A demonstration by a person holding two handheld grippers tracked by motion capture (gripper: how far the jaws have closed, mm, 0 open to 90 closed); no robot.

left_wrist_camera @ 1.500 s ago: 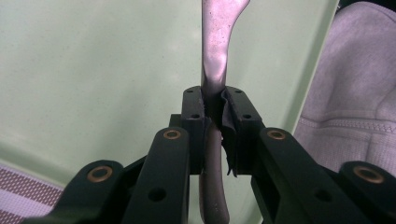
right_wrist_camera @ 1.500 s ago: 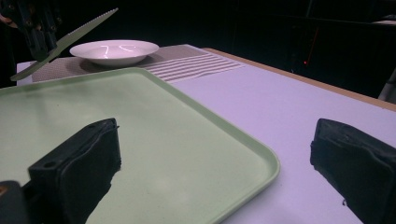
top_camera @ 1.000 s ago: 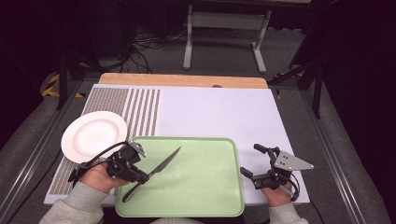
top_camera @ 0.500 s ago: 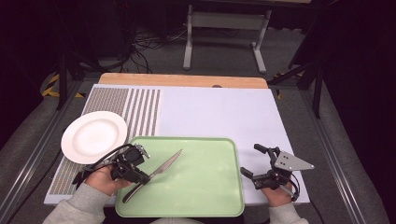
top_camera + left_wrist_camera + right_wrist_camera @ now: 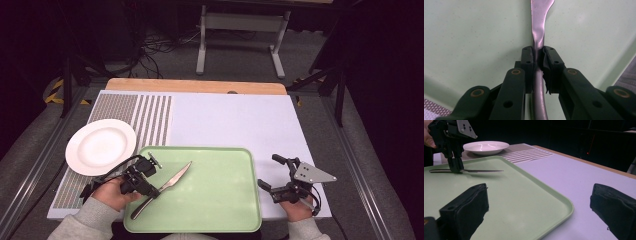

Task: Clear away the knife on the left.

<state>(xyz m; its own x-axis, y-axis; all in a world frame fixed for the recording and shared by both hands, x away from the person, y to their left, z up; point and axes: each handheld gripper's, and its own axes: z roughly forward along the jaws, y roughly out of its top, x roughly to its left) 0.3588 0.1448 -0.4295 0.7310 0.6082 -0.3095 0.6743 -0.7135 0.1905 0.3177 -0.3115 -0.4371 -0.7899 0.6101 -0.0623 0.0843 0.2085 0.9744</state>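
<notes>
Left gripper (image 5: pixel 150 186): lower left of the high view, over the left part of the tray; its jaws are clamped on the knife where handle meets blade, seen close up in the left gripper view with the metal pinched between the two black pads.
Table knife (image 5: pixel 165 192): a silver serrated knife, lying slantwise low over the tray in the high view, handle toward the lower left, tip toward the upper right. In the right gripper view (image 5: pixel 482 171) it sits level just above the tray floor, blade pointing right; whether it touches the tray I cannot tell.
Green tray (image 5: pixel 220 200): pale green, rounded corners, at the bottom centre of the high view on the tabletop.
Right gripper (image 5: pixel 272 172): lower right of the high view, just off the tray's right edge above the tabletop; jaws spread wide with nothing between them, as the right gripper view shows.
White plate (image 5: pixel 100 146): left of the high view, above and left of the tray, resting on the striped mat.
Striped mat (image 5: pixel 150 115): left part of the tabletop.
Tabletop (image 5: pixel 235 120): white sheet with a wooden strip along its far edge.
</notes>
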